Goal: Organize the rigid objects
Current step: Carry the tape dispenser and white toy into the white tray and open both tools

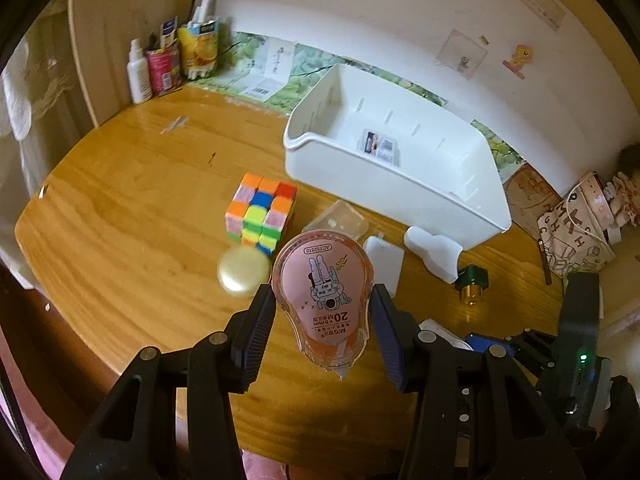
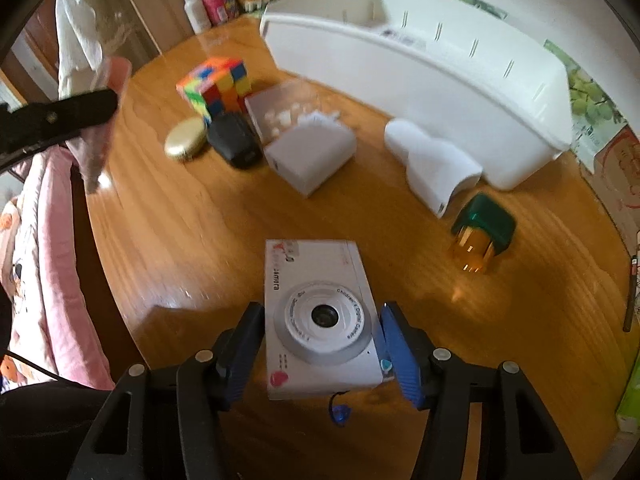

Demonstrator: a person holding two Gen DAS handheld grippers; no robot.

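Left gripper (image 1: pixel 323 312) was clamped on a pink correction tape dispenser (image 1: pixel 323 300), both pads pressed to its sides, held above the wooden table (image 1: pixel 120 220). Label read upside down to the camera: "20M x 5mm", code "ACT52310", a cartoon holding a sign "in the sky"; brand line too small to read surely.

Right gripper (image 2: pixel 322 340) was closed on a white kids' camera (image 2: pixel 320 320), pads on its two short ends, lens facing up. Lens ring text read "Children's Digital Camera"; "camera" was printed along the body, with a pink heart near the lower corner. A blue strap bit hung below it. Whether the camera sat on the table or just above it, cannot tell.

Further out on the table: Rubik's cube (image 1: pixel 260 212), gold round compact (image 1: pixel 244 272) touching its near side, a black object (image 2: pixel 234 140) just beside the compact, a clear plastic box (image 1: pixel 336 220), a white box (image 2: pixel 312 152), a white moulded piece (image 2: pixel 432 164) near the bin, and a green-capped amber bottle (image 2: pixel 480 232) on its side. White plastic bin (image 1: pixel 304 144) stood behind them, with one sticker label inside it, unreadable. Bottles and cartons (image 1: pixel 172 60) were in the far left corner.
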